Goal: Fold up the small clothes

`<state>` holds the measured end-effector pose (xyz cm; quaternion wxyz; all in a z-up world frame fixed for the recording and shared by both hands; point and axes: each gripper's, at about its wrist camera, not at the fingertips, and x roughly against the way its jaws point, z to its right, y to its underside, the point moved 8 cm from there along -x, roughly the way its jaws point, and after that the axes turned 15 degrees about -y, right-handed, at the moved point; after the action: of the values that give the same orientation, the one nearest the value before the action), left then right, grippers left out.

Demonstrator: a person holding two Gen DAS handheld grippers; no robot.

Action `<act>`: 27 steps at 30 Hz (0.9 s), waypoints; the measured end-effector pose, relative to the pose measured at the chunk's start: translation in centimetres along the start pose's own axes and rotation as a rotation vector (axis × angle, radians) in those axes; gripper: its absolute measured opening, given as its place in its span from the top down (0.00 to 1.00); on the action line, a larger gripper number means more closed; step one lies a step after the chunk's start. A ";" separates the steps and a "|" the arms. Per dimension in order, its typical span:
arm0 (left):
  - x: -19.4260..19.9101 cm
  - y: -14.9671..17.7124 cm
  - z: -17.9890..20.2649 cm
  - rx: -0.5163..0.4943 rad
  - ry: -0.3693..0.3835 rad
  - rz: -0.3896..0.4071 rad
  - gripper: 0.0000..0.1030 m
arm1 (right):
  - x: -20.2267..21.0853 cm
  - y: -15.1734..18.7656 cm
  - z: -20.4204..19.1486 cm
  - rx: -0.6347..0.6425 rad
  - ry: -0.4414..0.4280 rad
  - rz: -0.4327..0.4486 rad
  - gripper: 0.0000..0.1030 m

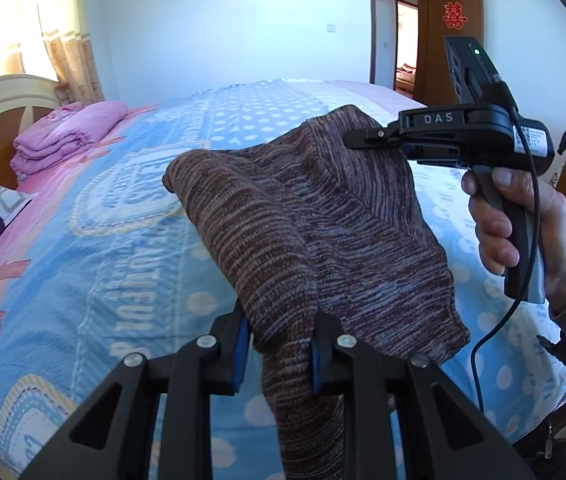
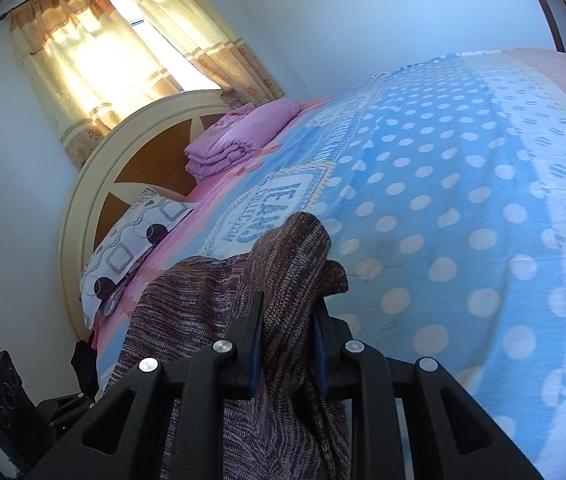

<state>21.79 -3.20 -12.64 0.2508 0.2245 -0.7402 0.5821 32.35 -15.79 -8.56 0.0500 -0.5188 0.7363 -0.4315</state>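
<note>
A brown and grey striped knit garment (image 1: 315, 216) hangs in the air above the bed, stretched between both grippers. My left gripper (image 1: 281, 344) is shut on a bunched edge of it near the bottom of the left wrist view. The right gripper (image 1: 367, 138), held by a person's hand (image 1: 523, 216), grips the garment's far upper corner there. In the right wrist view, my right gripper (image 2: 289, 340) is shut on a gathered fold of the knit garment (image 2: 243, 296), which drapes down to the left.
Below lies a bed with a blue polka-dot blanket (image 2: 463, 208). A folded pink quilt (image 2: 239, 140) and a patterned pillow (image 2: 135, 232) sit by the headboard (image 2: 83, 208). A curtained window (image 2: 115, 48) is behind. An open wooden door (image 1: 455, 24) stands at the far right.
</note>
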 end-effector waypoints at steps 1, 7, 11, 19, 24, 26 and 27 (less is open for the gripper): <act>0.1 0.1 -0.2 0.003 -0.005 -0.001 0.76 | -0.6 0.0 -0.4 0.003 -0.007 -0.007 0.80; -0.3 1.2 -3.2 0.024 -0.053 -0.013 0.76 | -4.4 0.0 -2.2 0.022 -0.035 -0.054 0.80; -0.9 2.0 -5.1 0.053 -0.075 -0.031 0.76 | -7.5 0.1 -3.4 0.039 -0.048 -0.099 0.80; -2.8 3.8 -7.0 0.103 -0.086 -0.086 0.76 | -12.9 1.3 -4.6 0.071 -0.046 -0.198 0.80; -3.2 4.9 -7.5 0.124 -0.078 -0.110 0.76 | -15.6 2.3 -4.7 0.090 -0.027 -0.252 0.80; -3.3 5.5 -7.4 0.126 -0.075 -0.120 0.76 | -16.3 2.6 -4.6 0.090 -0.023 -0.265 0.80; -3.4 5.7 -7.4 0.127 -0.075 -0.125 0.76 | -16.5 2.8 -4.5 0.087 -0.022 -0.272 0.80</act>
<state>21.68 5.40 -17.65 0.2441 0.3073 -0.6951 0.6023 35.54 0.44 -13.87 0.0217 -0.6157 0.6392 -0.4603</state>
